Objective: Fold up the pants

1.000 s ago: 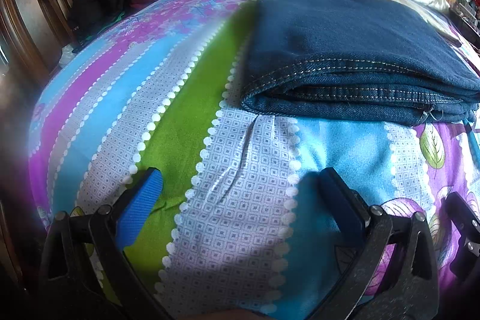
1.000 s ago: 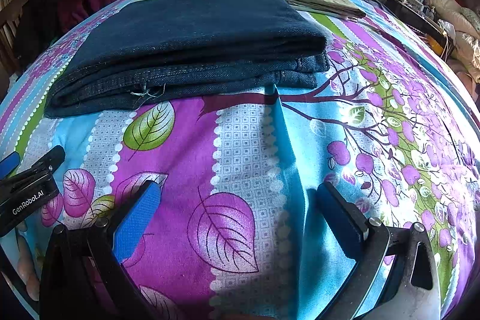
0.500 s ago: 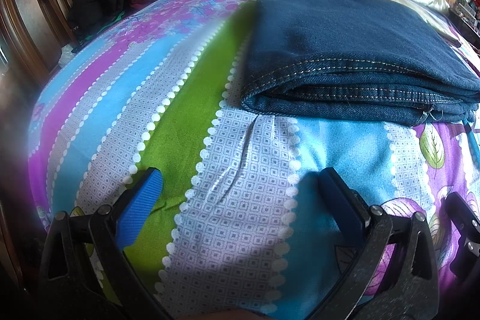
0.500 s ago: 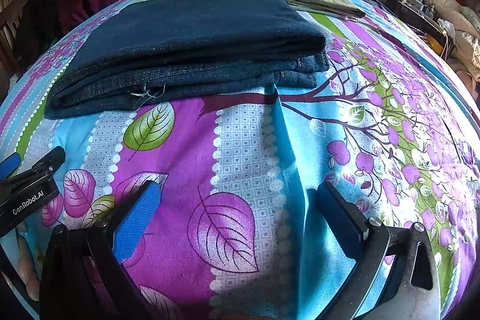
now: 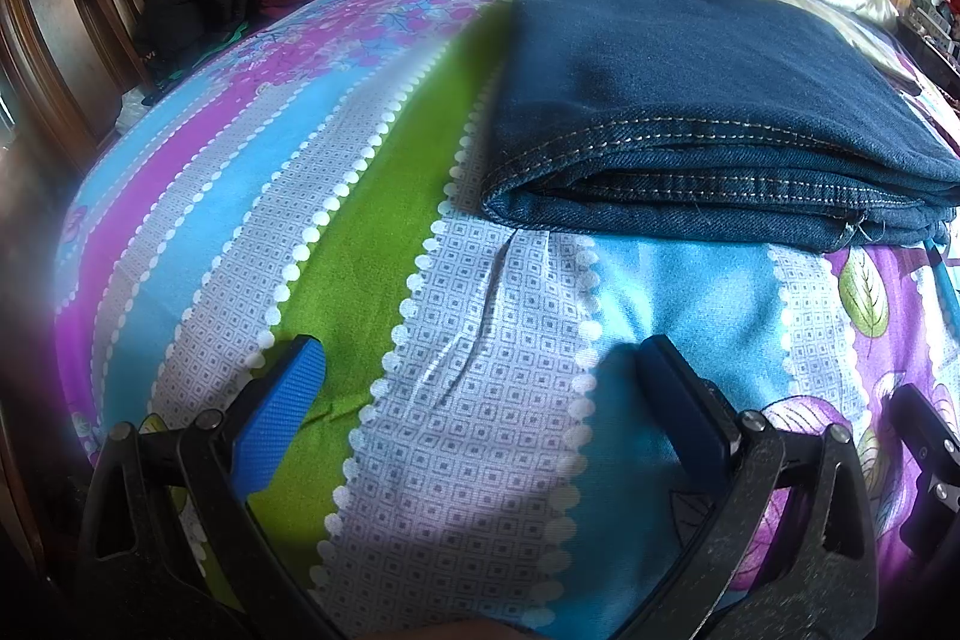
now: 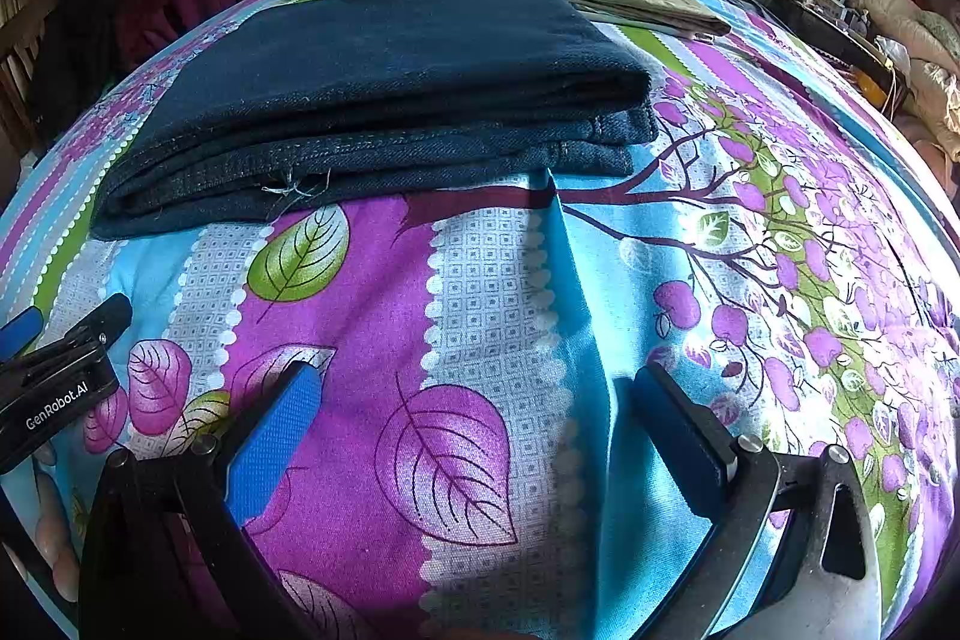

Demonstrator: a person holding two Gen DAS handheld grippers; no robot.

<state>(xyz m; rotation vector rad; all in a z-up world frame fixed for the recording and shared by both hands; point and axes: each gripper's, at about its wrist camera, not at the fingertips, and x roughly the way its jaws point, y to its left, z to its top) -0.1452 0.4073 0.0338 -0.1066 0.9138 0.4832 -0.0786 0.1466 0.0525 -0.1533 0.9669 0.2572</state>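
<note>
Jeans (image 5: 690, 100) lie folded into a neat stack; both grippers (image 5: 480, 370) (image 6: 474, 394) gape empty.

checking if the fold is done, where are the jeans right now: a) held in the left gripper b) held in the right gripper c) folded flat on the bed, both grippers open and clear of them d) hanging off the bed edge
c: the jeans lie folded on the bed, with the left gripper and right gripper open short of them.
</note>
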